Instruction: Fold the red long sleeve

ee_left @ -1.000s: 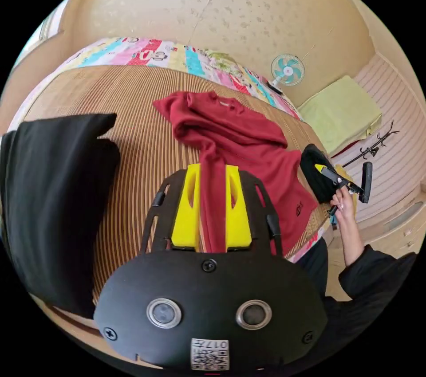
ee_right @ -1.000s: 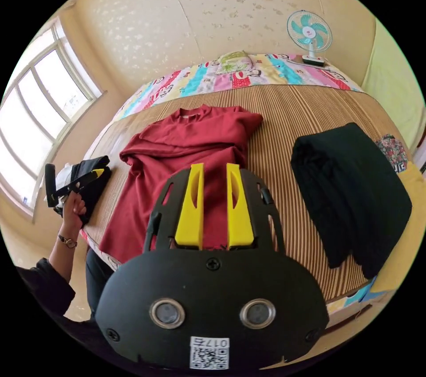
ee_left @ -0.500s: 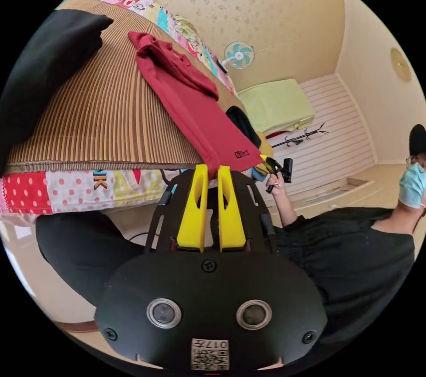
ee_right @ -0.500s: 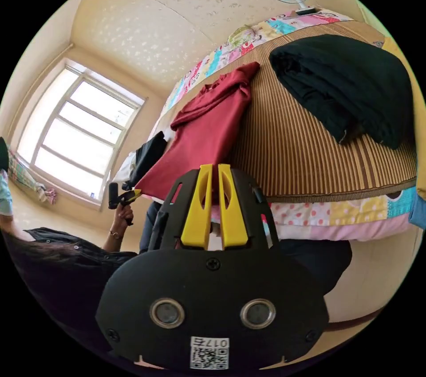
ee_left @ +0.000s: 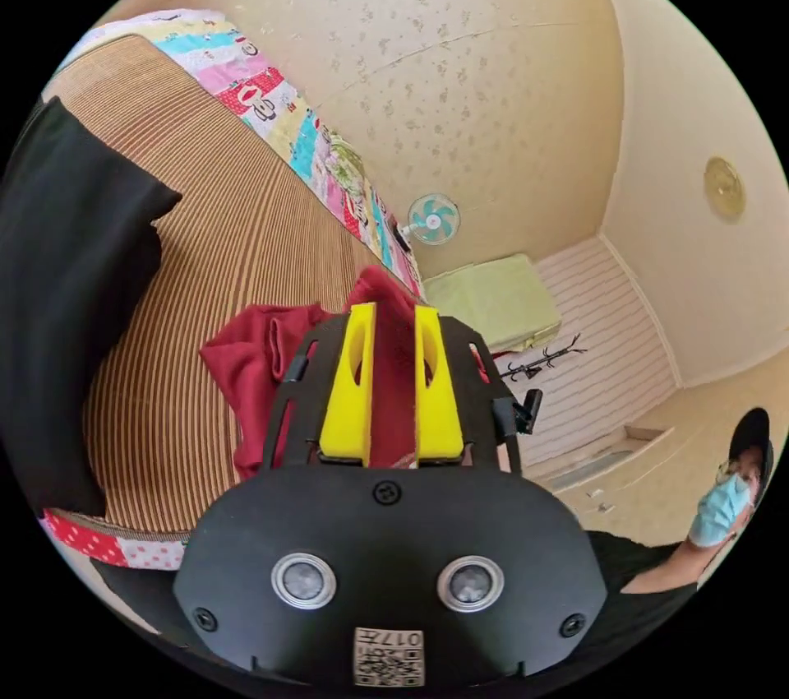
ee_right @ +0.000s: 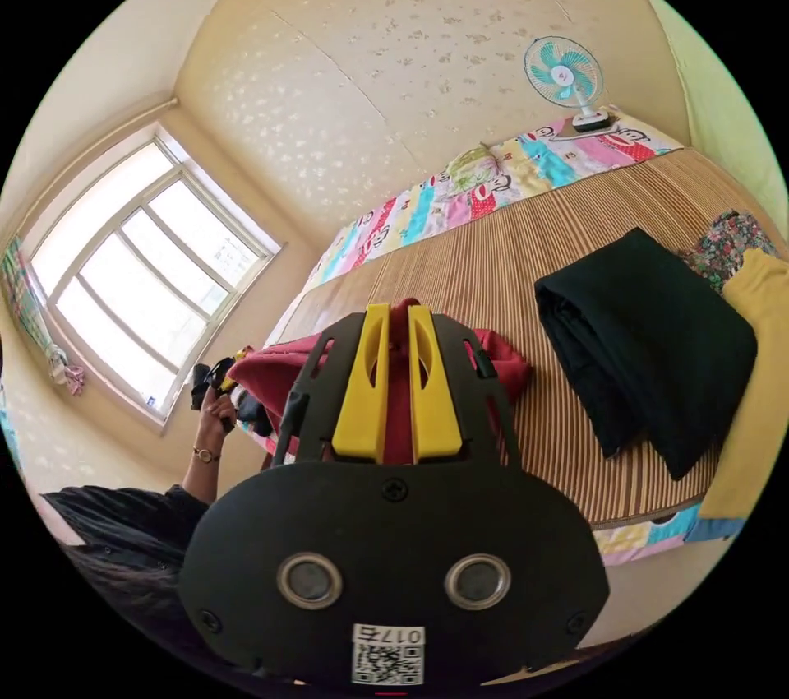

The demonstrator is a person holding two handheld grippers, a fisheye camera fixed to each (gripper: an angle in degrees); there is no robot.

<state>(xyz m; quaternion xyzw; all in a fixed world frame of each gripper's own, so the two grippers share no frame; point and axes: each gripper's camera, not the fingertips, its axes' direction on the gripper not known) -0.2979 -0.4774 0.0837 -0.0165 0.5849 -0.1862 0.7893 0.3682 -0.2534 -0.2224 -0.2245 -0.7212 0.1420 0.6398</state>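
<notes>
The red long sleeve (ee_left: 246,370) lies bunched on the striped mat (ee_left: 246,238) near the bed's front edge. My left gripper (ee_left: 393,312) is shut on a fold of it, with red cloth filling the gap between the yellow jaws. In the right gripper view the red long sleeve (ee_right: 503,363) spreads out to both sides behind the jaws, and my right gripper (ee_right: 399,312) is shut on another part of it. A hand holds the left gripper (ee_right: 215,380) at the garment's far left end. Most of the garment is hidden behind the gripper bodies.
A folded black garment (ee_right: 649,337) lies on the mat to the right, also seen as the black garment (ee_left: 66,280). A yellow cloth (ee_right: 756,370) lies beyond it. A fan (ee_right: 563,74) stands at the bed's head. The person's masked face (ee_left: 723,485) shows low right.
Both grippers have carried the held edge from over the bed's front edge back over the mat. The garment, stretched out flat half a second ago, is now bunched under the jaws.
</notes>
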